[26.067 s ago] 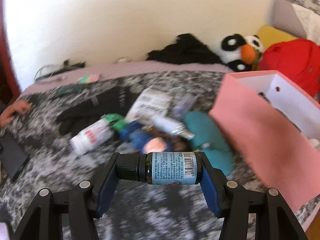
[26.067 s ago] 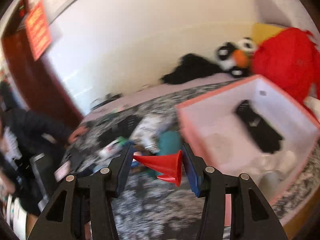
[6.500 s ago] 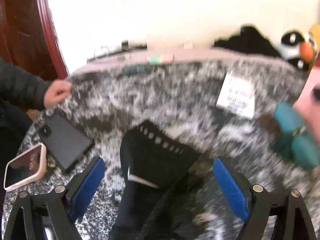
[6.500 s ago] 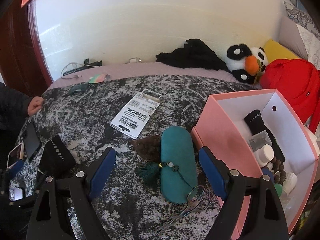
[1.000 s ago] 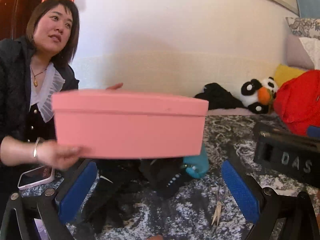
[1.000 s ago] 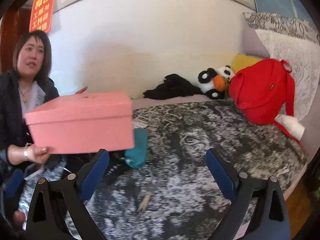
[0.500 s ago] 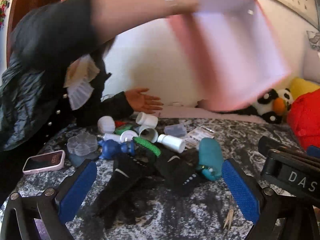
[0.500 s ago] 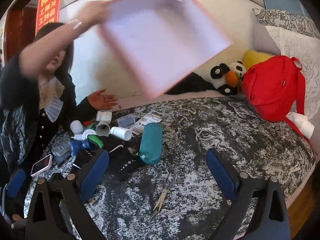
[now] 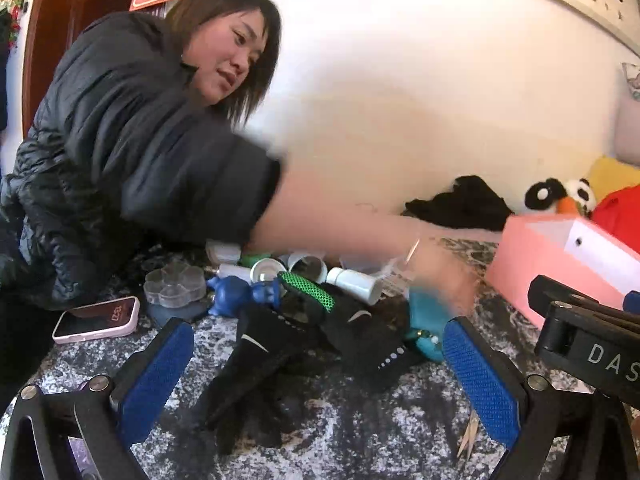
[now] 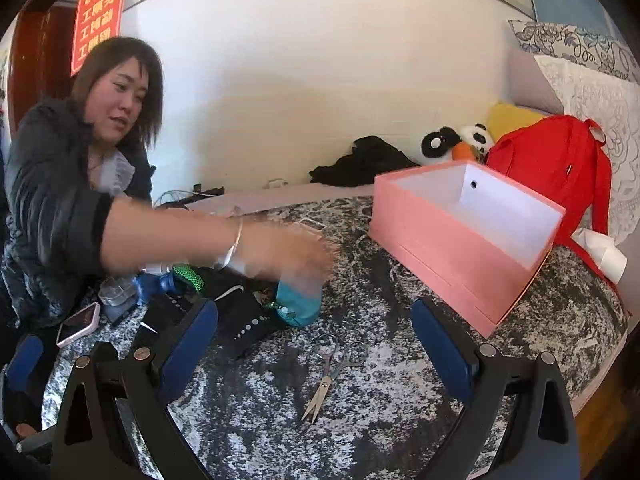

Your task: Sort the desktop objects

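A heap of small things lies on the mottled grey cover: black gloves (image 9: pixel 280 344), a teal case (image 10: pixel 298 304), a white bottle (image 9: pixel 354 284), a blue figure (image 9: pixel 240 292), a green mesh item (image 9: pixel 306 290) and a clear flower-shaped box (image 9: pixel 174 282). Small scissors (image 10: pixel 332 368) lie apart, nearer me. The empty pink box (image 10: pixel 460 236) stands upright at the right. A person's blurred forearm (image 10: pixel 208 240) stretches over the heap. My left gripper (image 9: pixel 318 364) is open and empty in front of the gloves. My right gripper (image 10: pixel 314 348) is open and empty above the scissors.
A person in a dark jacket (image 9: pixel 120 140) leans in from the left. A pink-cased phone (image 9: pixel 98 318) lies at the left edge. A red backpack (image 10: pixel 560 168), a panda toy (image 10: pixel 456 144) and black cloth (image 10: pixel 360 164) sit at the back. The cover's right edge drops off.
The person has set the upturned pink box down upright at the right and now reaches an arm over the spilled heap. Both grippers have stayed open and about where they were.
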A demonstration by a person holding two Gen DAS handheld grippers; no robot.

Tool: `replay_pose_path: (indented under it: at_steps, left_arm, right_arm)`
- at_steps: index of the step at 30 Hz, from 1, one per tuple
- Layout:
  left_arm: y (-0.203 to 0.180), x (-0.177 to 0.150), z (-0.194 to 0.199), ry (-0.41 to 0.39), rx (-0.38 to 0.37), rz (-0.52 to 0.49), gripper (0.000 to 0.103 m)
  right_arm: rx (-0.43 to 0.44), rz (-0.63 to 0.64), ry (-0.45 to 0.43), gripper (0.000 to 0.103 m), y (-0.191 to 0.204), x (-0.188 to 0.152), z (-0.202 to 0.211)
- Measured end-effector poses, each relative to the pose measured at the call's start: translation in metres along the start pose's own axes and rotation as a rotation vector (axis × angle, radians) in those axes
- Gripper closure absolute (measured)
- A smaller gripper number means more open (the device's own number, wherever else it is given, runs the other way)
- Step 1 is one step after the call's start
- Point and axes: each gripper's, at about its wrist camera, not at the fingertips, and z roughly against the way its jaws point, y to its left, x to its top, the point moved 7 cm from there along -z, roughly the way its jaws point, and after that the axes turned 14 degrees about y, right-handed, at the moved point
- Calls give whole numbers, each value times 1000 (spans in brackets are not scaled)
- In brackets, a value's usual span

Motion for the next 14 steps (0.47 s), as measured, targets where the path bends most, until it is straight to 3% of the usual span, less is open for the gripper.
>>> replay_pose_path:
  at_steps: [14]
  left_arm:
    - [-8,-4,-7,20,47,-32,0]
  right_arm:
    - [-9,4,18,4,-4,1,-4]
